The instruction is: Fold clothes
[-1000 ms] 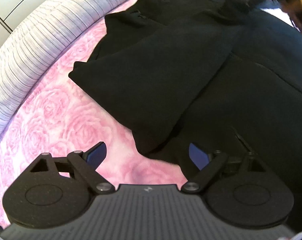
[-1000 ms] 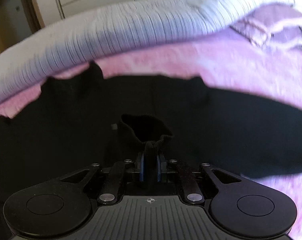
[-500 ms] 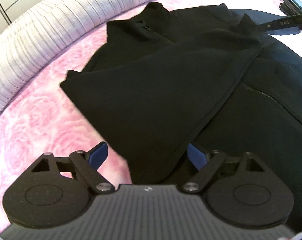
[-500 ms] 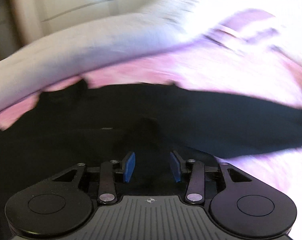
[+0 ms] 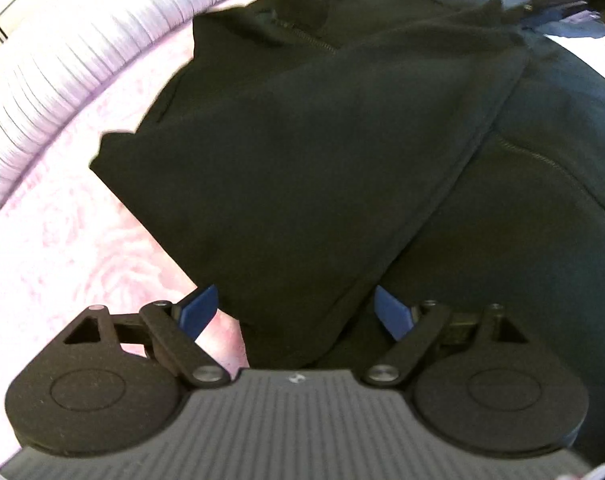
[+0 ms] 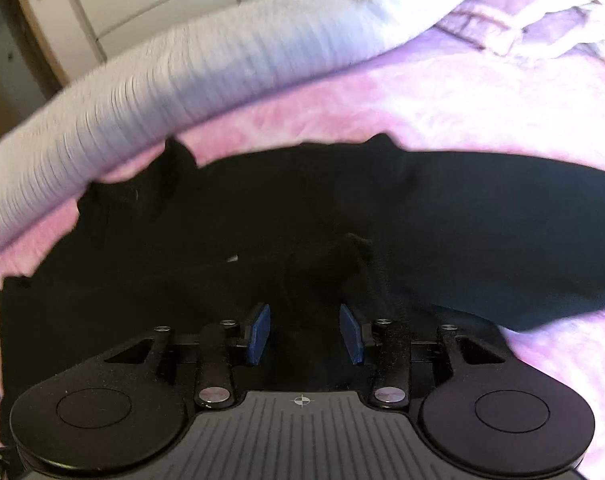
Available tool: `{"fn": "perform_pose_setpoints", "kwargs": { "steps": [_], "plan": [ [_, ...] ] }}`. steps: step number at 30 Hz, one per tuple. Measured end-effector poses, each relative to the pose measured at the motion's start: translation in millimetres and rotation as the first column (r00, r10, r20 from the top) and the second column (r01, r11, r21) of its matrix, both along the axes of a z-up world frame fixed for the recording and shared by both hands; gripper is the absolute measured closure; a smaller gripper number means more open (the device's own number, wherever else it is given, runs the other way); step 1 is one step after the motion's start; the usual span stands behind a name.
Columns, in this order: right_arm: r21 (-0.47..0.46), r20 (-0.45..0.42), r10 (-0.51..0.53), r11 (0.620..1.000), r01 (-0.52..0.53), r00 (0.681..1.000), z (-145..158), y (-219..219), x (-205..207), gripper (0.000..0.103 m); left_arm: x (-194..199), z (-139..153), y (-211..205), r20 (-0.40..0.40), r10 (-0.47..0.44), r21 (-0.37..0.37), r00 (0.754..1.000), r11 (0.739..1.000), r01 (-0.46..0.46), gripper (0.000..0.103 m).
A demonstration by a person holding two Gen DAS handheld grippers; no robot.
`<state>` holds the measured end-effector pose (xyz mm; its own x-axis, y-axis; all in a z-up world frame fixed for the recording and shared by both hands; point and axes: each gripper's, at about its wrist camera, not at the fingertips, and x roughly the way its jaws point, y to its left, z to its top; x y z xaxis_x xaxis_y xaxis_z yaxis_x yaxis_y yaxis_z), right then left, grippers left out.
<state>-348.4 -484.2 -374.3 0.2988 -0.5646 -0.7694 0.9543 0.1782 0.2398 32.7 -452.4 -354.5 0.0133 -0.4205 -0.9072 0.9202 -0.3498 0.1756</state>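
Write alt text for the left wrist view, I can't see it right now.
A black zip-up garment lies on a pink rose-patterned bedspread, one side folded over its front. The left claw hangs open above the fold's near corner, touching nothing. A ribbed white bolster edges the bed beyond.

A: What do the tools look like?
B: The left gripper (image 5: 294,312) has matte black linkage arms, round black discs either side, silver pivot screws and blue pads (image 5: 196,312).
A: And the other?
B: The right gripper (image 6: 304,334) looks the same, with a ribbed grey housing bearing a small crosshair mark.
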Motion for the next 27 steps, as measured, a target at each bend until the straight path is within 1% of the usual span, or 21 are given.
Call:
{"fn": "perform_pose_setpoints", "kwargs": {
  "steps": [3,6,10,13,16,17,19,20,22,24,27],
  "plan": [
    [0.011,-0.006,-0.087,0.996,0.087,0.996,19.2,24.5,-30.9,0.060,-7.2,19.5,3.7,0.001,-0.014,-0.023,1.000,1.000,0.014,0.020],
    [0.022,-0.014,-0.207,0.978,0.207,0.978,38.3,49.1,-77.7,0.060,-16.0,36.9,6.2,-0.005,-0.020,-0.041,1.000,0.999,0.019,0.020],
    [0.006,-0.027,-0.358,0.934,0.358,0.933,64.8,67.3,-148.5,0.060,-39.5,56.9,1.0,-0.012,-0.020,-0.053,1.000,0.998,0.019,0.020],
    [-0.016,-0.022,-0.443,0.897,0.443,0.896,73.9,67.1,-209.0,0.060,-65.4,67.7,-4.8,-0.005,-0.026,-0.064,1.000,0.998,0.025,0.020],
    [-0.014,0.015,-0.529,0.849,0.529,0.849,71.9,57.5,-269.1,0.060,-101.0,71.5,-12.5,0.032,-0.036,-0.065,0.999,0.997,0.038,0.020],
    [-0.009,0.036,-0.551,0.834,0.551,0.834,67.1,48.6,-288.5,0.060,-114.2,72.3,-15.2,0.051,-0.032,-0.061,0.998,0.998,0.035,0.020],
    [0.007,0.068,-0.574,0.818,0.575,0.816,54.4,29.2,-320.6,0.059,-141.0,73.7,-20.7,0.086,-0.022,-0.053,0.996,0.998,0.027,0.020],
    [0.016,0.085,-0.584,0.811,0.585,0.808,47.9,19.1,-335.8,0.058,-155.2,74.3,-23.3,0.092,-0.003,-0.046,0.996,0.999,0.008,0.020],
    [0.037,0.120,-0.598,0.800,0.599,0.792,34.1,-3.3,-362.9,0.050,-181.2,71.9,-29.1,0.077,0.038,-0.018,0.996,0.999,-0.036,0.020],
    [0.058,0.155,-0.613,0.789,0.612,0.775,20.2,-25.7,-390.0,0.046,-208.7,67.7,-35.0,0.059,0.069,0.021,0.996,0.997,-0.071,0.020],
    [0.098,0.199,-0.626,0.778,0.620,0.754,-0.4,-57.2,-423.7,0.045,-250.5,60.7,-40.6,0.044,0.058,0.067,0.997,0.996,-0.061,0.020]
  ]
}}
